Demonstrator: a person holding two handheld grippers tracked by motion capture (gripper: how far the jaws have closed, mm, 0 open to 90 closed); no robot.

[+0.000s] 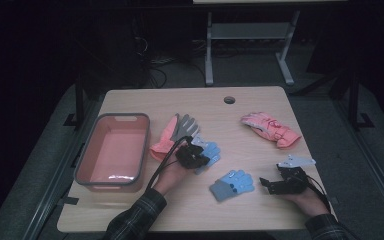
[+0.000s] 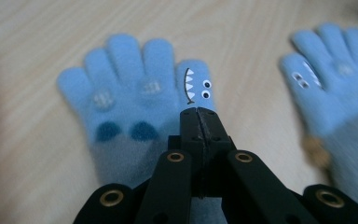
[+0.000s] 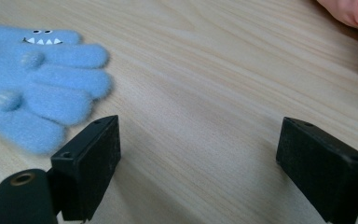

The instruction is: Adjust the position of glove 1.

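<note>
From the high view we see the left gripper (image 1: pixel 194 156) near the middle of the desk (image 1: pixel 260 210), sitting over a blue glove (image 1: pixel 208 152) that lies just beside a grey-and-orange glove (image 1: pixel 176 134); a second blue glove (image 1: pixel 232 184) lies nearer the front edge, between the two hands, and the right gripper (image 1: pixel 265 183) rests near the front right corner, pointing toward that second glove but apart from it. A pink tub (image 1: pixel 82 160) stands along the left edge, and a pink glove (image 1: pixel 271 129) lies toward the far right corner. In the left gripper view we find the left gripper (image 2: pixel 198 112) with its jaws pressed flat together, their tips low over the blue glove (image 2: pixel 130 93), close to the finger that bears small teeth and eyes; whether any of the knit is pinched between them we cannot tell. The second blue glove (image 2: pixel 335 88) lies off to the right of that view, on bare wood. In the right gripper view the right gripper (image 3: pixel 198 154) stands wide, with only desk (image 3: pixel 223 65) between its jaws; the second blue glove (image 3: pixel 42 88) lies just beyond the jaw at the left of that view, not touching it, and a bit of the pink glove (image 3: pixel 354 14) shows at the upper right corner of the view
</note>
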